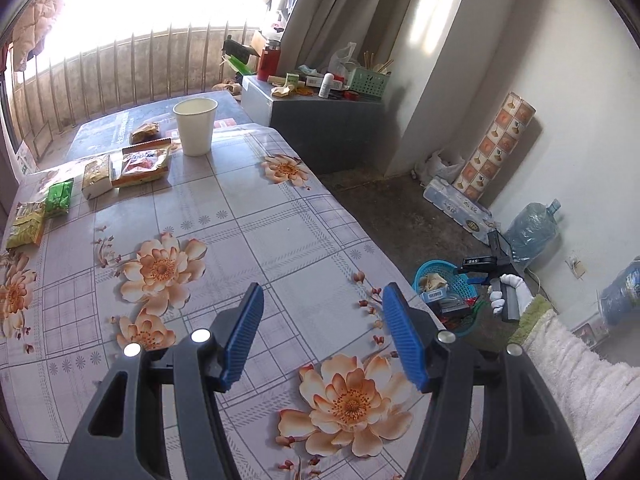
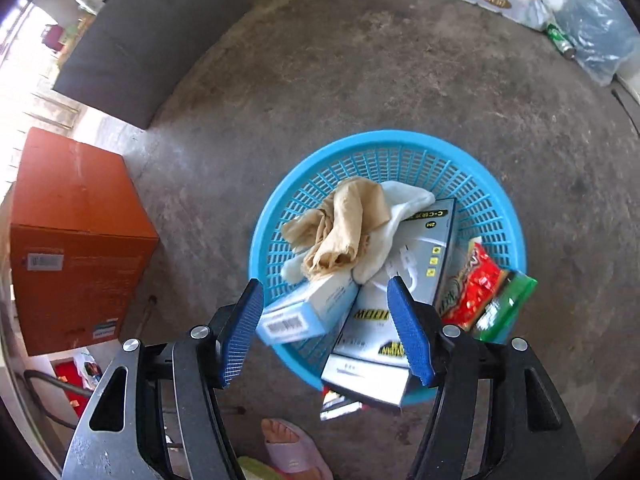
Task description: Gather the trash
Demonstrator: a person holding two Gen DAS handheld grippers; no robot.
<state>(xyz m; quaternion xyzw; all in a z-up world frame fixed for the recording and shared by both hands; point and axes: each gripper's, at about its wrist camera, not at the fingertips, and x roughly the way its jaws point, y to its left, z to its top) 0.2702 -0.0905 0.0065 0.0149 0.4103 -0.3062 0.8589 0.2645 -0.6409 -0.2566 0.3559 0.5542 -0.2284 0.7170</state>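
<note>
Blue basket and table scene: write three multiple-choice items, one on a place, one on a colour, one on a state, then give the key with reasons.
1. Where does the blue basket sit?
A. on the table
B. on the floor
C. on the orange box

2. What colour is the paper cup?
A. white
B. red
C. green

3. How is the right gripper?
A. shut on a box
B. shut on cloth
C. open, holding nothing

Key: B, bare concrete floor surrounds the basket; A, the cup on the table is white; C, its fingers stand apart above the basket.
</note>
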